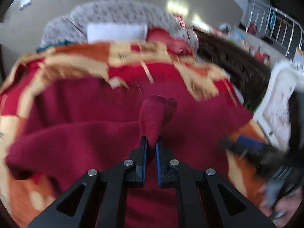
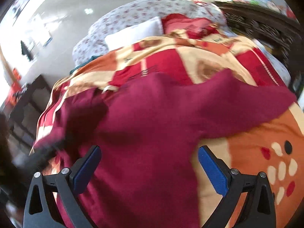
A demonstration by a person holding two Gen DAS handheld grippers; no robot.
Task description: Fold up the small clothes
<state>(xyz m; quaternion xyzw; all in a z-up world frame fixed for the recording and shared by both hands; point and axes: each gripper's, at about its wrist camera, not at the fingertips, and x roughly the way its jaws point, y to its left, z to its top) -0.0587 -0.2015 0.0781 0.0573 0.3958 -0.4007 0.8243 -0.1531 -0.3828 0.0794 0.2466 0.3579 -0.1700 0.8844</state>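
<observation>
Maroon knit garment (image 1: 79, 133), blurred, is spread lengthwise up the bed; its cuff is pinched by the left gripper (image 1: 151, 142), while the right gripper (image 2: 149, 152) is held open.

Support: bed (image 2: 269, 43), dark carved frame, upper right.
Cover: patterned orange-red blanket (image 2: 252, 148).
On the blanket: maroon garment (image 2: 148, 117), centre frame.

garment (image 2: 144, 125) spread on blanket (image 2: 256, 138) | pillow (image 2: 133, 32) lain behind blanket | headboard (image 2: 266, 26) set right of blanket | quilt (image 2: 133, 11) piled behind blanket
</observation>
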